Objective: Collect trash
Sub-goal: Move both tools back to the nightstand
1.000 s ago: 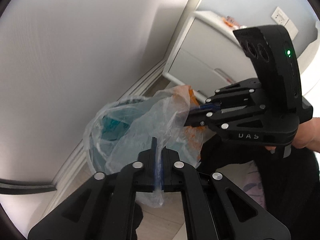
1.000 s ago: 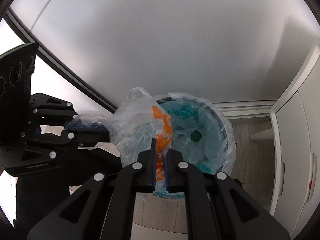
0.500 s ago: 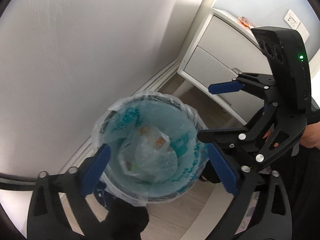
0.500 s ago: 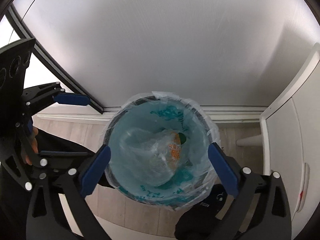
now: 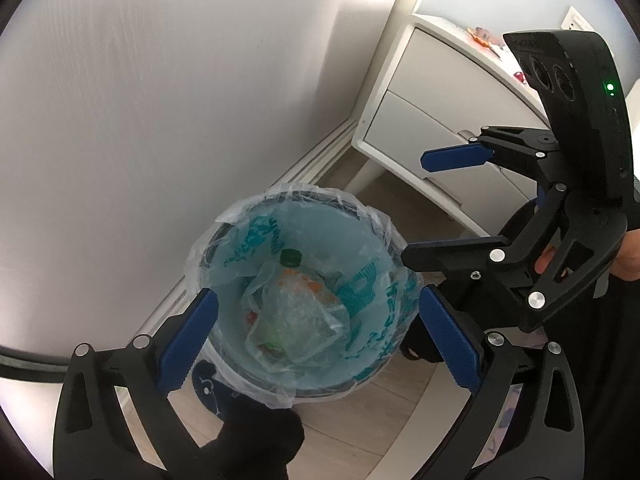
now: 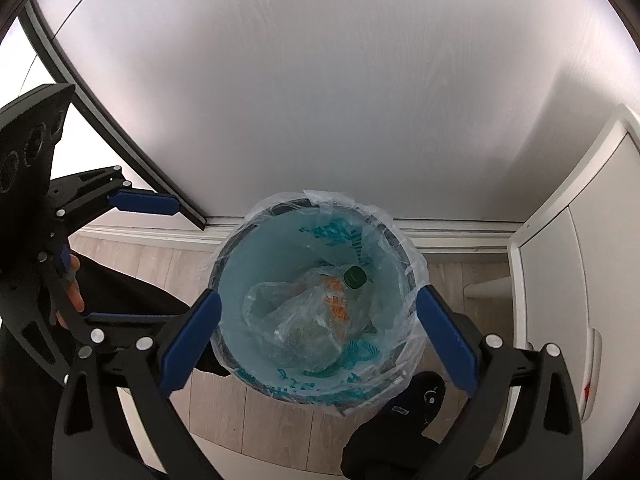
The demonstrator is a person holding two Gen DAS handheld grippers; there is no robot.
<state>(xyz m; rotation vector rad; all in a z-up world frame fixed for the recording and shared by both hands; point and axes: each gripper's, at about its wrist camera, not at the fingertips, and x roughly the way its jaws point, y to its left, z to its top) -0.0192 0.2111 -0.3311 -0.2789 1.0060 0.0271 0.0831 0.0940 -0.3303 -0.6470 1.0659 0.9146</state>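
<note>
Now both hand-held grippers, left (image 5: 316, 336) and right (image 6: 318, 338), have just been opening and stand spread and empty; the clear crumpled plastic bag of trash (image 6: 304, 320) lies inside the round blue-lined bin (image 6: 412, 280). Next, I think, go find more trash.

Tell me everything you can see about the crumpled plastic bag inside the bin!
The crumpled plastic bag is clear and wrinkly, with orange bits showing through it. It lies loose at the bottom of the round bin, resting on the blue-green liner. A dark green bottle cap pokes up beside it. Nothing grips it.
</note>
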